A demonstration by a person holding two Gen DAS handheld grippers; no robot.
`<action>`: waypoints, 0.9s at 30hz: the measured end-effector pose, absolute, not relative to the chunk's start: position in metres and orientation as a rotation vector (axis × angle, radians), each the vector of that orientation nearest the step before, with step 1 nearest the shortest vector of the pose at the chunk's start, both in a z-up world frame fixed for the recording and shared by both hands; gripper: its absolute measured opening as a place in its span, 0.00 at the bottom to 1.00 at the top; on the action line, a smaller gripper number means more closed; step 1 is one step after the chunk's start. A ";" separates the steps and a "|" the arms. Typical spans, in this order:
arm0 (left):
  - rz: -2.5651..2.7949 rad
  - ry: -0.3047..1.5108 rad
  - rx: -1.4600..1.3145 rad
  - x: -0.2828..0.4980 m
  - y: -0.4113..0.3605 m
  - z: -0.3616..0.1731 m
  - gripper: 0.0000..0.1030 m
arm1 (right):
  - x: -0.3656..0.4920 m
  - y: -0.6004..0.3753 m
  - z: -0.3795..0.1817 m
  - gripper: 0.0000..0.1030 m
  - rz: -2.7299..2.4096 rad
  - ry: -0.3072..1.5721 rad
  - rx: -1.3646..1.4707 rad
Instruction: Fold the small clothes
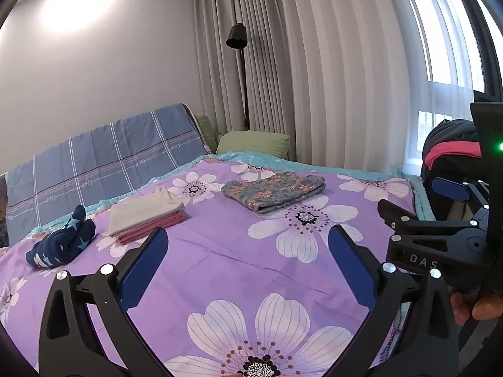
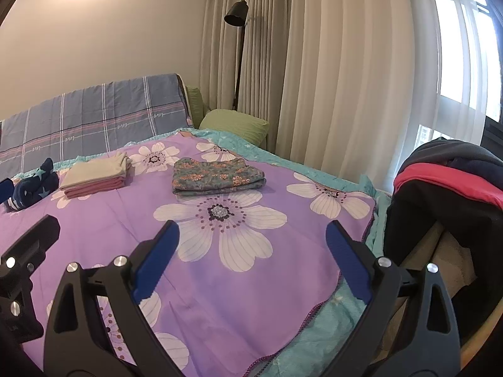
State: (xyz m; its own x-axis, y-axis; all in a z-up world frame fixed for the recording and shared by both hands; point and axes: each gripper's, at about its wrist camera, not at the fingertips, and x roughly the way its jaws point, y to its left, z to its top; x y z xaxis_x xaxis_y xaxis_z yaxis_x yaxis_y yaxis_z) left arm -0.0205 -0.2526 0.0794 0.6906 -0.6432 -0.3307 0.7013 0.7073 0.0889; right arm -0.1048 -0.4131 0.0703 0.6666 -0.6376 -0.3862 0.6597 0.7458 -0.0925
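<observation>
Left gripper nearest, jaws spread wide, nothing between them, above purple flowered bedcover. Right gripper same: jaws apart, empty, near bed's right edge. At right, beside bed, pile of unfolded clothes, dark with pink piece on top; probably next item from here. Looks soft, light, limp; better pinch at hem or corner, not bulk. Further on the cover: folded floral garment, grey-and-pink folded stack, navy star-print bundle. Behind, green pillow, floor lamp.
</observation>
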 end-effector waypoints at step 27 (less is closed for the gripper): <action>-0.832 0.345 0.241 -0.018 -0.258 0.072 0.99 | -0.102 -0.412 0.067 0.93 -0.736 0.417 0.044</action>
State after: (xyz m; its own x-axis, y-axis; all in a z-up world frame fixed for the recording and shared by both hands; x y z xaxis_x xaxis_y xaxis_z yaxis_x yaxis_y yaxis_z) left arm -0.0179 -0.2582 0.0722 0.6227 -0.6783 -0.3900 0.7555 0.6510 0.0741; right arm -0.1025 -0.4123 0.0670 0.6634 -0.6422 -0.3839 0.6595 0.7443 -0.1053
